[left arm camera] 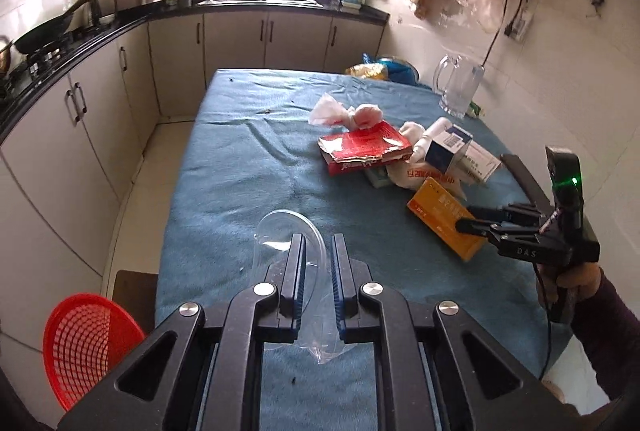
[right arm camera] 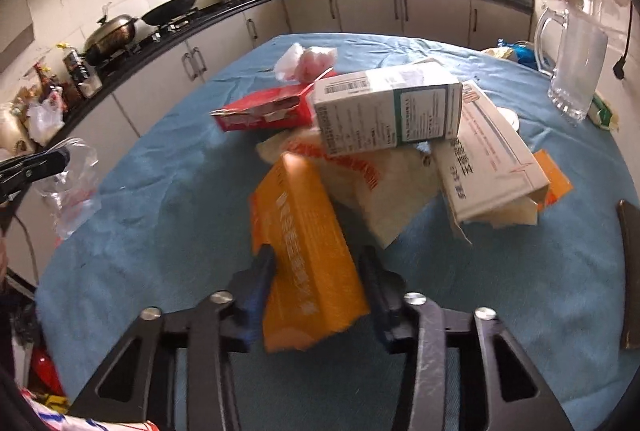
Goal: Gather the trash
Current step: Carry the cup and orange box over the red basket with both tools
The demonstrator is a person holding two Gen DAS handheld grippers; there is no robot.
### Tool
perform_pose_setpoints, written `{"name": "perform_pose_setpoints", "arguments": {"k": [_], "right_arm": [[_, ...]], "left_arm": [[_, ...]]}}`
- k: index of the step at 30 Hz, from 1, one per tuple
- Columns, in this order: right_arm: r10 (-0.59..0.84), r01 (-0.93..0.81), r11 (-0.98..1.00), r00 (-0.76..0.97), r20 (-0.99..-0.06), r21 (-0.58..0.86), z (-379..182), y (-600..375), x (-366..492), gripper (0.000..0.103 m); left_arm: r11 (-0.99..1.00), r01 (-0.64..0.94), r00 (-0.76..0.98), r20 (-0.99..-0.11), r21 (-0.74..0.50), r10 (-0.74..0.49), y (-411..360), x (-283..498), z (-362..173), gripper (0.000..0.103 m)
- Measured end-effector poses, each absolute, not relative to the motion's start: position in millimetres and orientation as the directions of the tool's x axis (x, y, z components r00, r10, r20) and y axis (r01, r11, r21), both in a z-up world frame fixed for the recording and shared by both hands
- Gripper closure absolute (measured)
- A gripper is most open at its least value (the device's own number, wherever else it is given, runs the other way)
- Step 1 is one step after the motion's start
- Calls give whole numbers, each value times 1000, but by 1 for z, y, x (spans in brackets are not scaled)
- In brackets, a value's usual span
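Left gripper (left arm camera: pixel 318 271) clenched on a clear plastic wrapper (left arm camera: pixel 280 231), raised above the blue tablecloth (left arm camera: pixel 240 159); right gripper (right arm camera: pixel 318 273) grasping the near end of an orange carton (right arm camera: pixel 308 251); remaining cartons (right arm camera: pixel 384 111) piled just beyond; red basket (left arm camera: pixel 86 343) on floor beside table.

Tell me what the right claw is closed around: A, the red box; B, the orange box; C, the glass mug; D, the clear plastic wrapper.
B: in the right wrist view the right claw has the orange box between its two fingers, while the red box and the mug sit apart on the table, and the wrapper is in the left claw.
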State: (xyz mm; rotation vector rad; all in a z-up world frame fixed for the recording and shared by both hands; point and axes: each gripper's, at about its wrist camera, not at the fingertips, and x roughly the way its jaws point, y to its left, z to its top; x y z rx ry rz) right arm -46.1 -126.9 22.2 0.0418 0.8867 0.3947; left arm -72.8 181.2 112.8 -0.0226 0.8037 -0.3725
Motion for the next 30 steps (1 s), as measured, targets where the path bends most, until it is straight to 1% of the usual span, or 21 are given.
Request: {"name": "perform_pose_setpoints", "arguments": {"k": [2, 5, 8, 9, 13, 14, 15, 20, 22, 27, 30], "right_arm": [[363, -326, 923, 560, -745, 205, 25, -127, -55, 70], [369, -347, 917, 553, -747, 196, 28, -121, -66, 71], [342, -348, 924, 566, -750, 159, 30, -113, -72, 69], [333, -338, 928, 568, -753, 156, 29, -111, -70, 65], [348, -321, 927, 541, -766, 195, 22, -104, -60, 64], [355, -320, 925, 529, -770, 206, 21, -103, -58, 70], [359, -318, 924, 523, -773, 214, 20, -101, -58, 79], [367, -343, 918, 540, -757, 200, 31, -84, -70, 79], [376, -363, 912, 555, -742, 190, 41, -74, -79, 79], [459, -453, 865, 539, -706, 217, 65, -34, -91, 79], [534, -526, 811, 486, -692, 256, 73, 7, -95, 79]], "left_arm": [[942, 296, 648, -691, -160, -322, 189, -79, 115, 91], [945, 269, 659, -680, -185, -321, 205, -90, 116, 91], [953, 236, 676, -672, -191, -302, 219, -99, 117, 91], [954, 228, 679, -671, -194, -298, 223, -101, 117, 91], [960, 192, 701, -657, -202, -278, 240, -117, 120, 91], [963, 181, 707, -654, -198, -268, 245, -121, 122, 91], [966, 168, 716, -650, -194, -255, 252, -127, 123, 91], [981, 80, 748, -640, -176, -176, 287, -148, 124, 91], [986, 22, 759, -640, -163, -122, 306, -154, 122, 91], [979, -99, 751, -659, -178, -44, 349, -161, 103, 91], [972, -176, 733, -680, -157, 23, 369, -160, 89, 91]]}}
